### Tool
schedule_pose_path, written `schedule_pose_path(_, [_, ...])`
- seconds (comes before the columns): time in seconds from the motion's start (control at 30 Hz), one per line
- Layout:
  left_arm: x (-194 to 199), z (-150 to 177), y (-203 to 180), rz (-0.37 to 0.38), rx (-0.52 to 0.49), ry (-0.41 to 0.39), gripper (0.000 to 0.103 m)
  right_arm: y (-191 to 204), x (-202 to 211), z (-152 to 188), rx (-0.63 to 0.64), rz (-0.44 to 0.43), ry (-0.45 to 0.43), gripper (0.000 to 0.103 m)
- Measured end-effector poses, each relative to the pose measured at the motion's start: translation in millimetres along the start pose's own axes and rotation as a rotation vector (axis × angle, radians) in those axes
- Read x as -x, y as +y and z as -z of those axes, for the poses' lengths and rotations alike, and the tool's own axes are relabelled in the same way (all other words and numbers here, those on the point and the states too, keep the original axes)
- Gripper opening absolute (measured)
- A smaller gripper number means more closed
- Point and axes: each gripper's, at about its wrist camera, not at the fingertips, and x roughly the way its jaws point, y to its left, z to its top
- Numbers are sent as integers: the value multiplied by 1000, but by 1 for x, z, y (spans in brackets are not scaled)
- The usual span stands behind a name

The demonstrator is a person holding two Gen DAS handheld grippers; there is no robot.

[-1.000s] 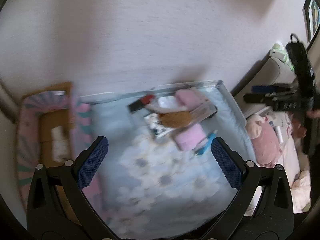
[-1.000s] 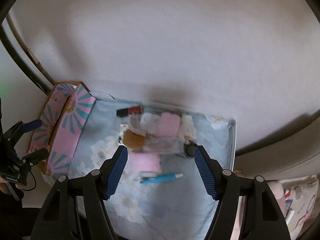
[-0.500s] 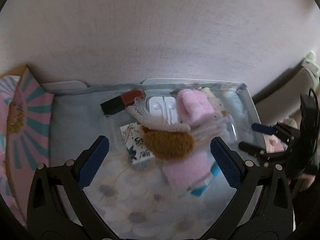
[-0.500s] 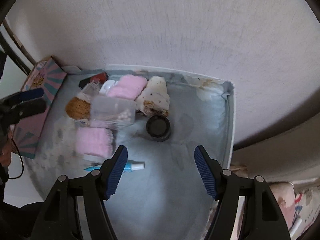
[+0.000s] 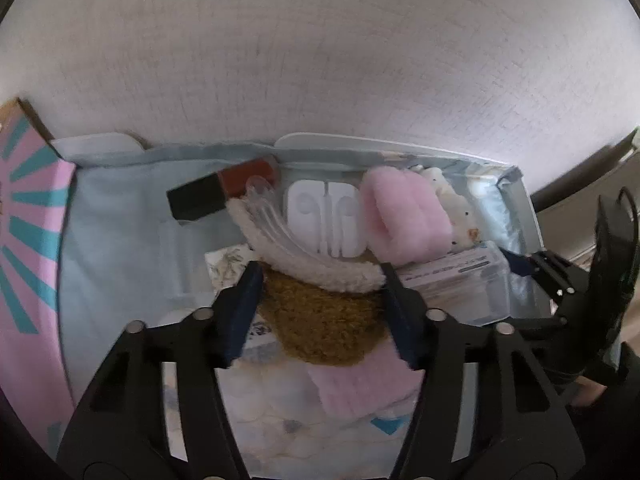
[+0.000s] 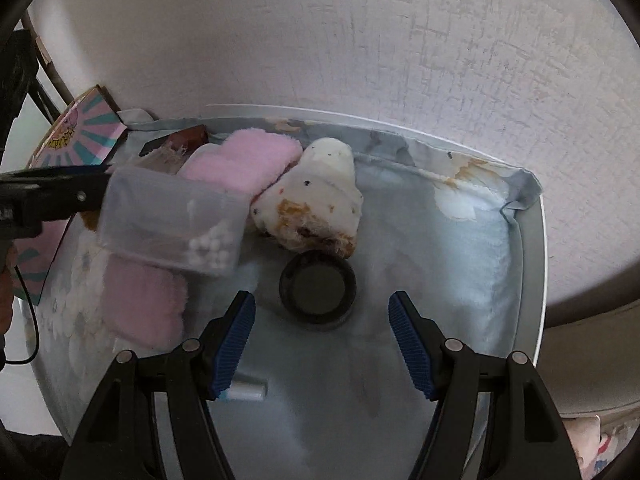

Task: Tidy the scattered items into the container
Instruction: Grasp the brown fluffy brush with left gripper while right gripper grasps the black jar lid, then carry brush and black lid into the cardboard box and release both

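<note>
Clutter is gathered at the far side of the table [image 6: 400,380], which is covered by a pale blue floral cloth [image 6: 472,248]. A brown knitted item [image 5: 320,320] with a cream cuff is enclosed by the left hand-held gripper [image 5: 320,276]; its jaws are closing and both pads are seen against the item's sides. Behind it are a white earphone case [image 5: 326,218], a black and red box [image 5: 224,192], a pink fleece roll [image 5: 404,216] and a clear plastic box [image 6: 172,224] holding white beads. A black round jar [image 6: 318,290] is located just ahead of the right hand-held gripper [image 6: 320,320], whose jaws stand apart with nothing between them. A speckled cream plush [image 6: 316,200] is touching the jar's far rim. A pink and teal container [image 5: 28,260] is positioned at the table's left edge.
</note>
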Motion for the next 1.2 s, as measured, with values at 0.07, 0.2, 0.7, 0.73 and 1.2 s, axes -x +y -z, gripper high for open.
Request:
schedule_pose_path(0.07, [0, 1, 0, 1, -2, -3, 47, -2, -1, -2, -1, -17, -4, 59])
schedule_pose_path(0.2, [1, 2, -3, 3, -13, -6, 44, 6, -7, -5, 16, -12, 8, 35])
schedule_pose_path(0.7, [54, 8, -7, 43, -55, -88, 43, 9, 24, -4, 20, 26, -31, 33])
schedule_pose_path(0.73, [61, 9, -7, 48, -60, -98, 43, 10, 29, -4, 16, 32, -34, 33])
schedule_pose_path(1.2, [166, 24, 20, 66, -111, -211, 43, 49, 111, -12, 14, 74, -103, 33])
